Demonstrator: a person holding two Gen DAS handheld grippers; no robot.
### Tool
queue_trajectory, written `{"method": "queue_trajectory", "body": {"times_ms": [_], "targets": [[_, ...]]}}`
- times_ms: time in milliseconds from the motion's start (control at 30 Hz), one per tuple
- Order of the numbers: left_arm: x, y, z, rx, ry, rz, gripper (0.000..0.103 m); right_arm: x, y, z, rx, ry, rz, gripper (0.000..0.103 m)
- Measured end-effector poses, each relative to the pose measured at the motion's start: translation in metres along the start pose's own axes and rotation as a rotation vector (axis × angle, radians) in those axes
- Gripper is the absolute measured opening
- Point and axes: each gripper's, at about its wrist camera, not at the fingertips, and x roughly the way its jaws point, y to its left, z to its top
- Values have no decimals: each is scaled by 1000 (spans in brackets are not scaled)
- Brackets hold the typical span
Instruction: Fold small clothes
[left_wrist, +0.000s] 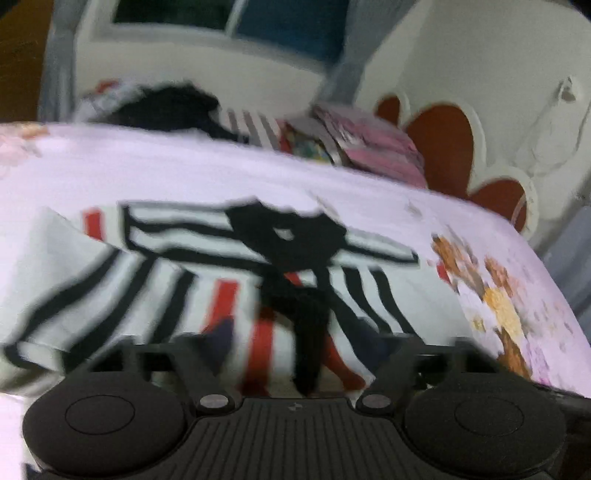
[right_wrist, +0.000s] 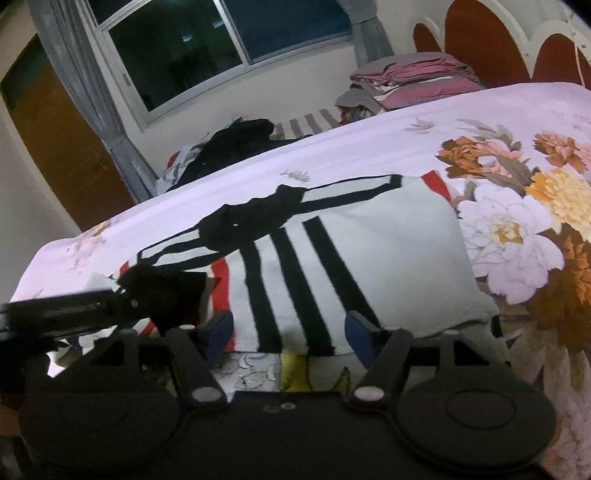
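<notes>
On the bed (right_wrist: 369, 122), spread with a pale lilac flowered sheet, lies the shirt (right_wrist: 332, 266): white with black stripes, red bands and a black collar. It rests flat, its collar away from the cameras, its near hem just ahead of both claws.

The right claw (right_wrist: 291, 338) hangs at the shirt's near edge, its jaws standing apart with blue pads (right_wrist: 358, 334) either side of the striped cloth; the pads press on nothing. To the left of it in that view, the left claw's dark body (right_wrist: 92, 314) reaches in over the shirt's red-banded side.

The left wrist view is blurred. The left claw (left_wrist: 295, 343) stands open above the shirt (left_wrist: 184, 280), and no cloth is seen gripped between its fingers.

Beyond the shirt, at the bed's far edge, a dark heap of clothes (right_wrist: 240, 142) lies, and to the right of that a stack of folded pink and grey linen (right_wrist: 413, 81) sits against the headboard (right_wrist: 480, 44). Behind the bed, a window (right_wrist: 184, 55) with grey curtains (right_wrist: 74, 74) shows dark, and a brown door (right_wrist: 55, 147) stands to its left.
</notes>
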Motion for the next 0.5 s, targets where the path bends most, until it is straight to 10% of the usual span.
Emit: {"method": "queue_trajectory", "body": {"times_ms": [500], "targets": [[-83,109,-34,17,-48,348,77,54,67,4,-115,106,79,63]]}}
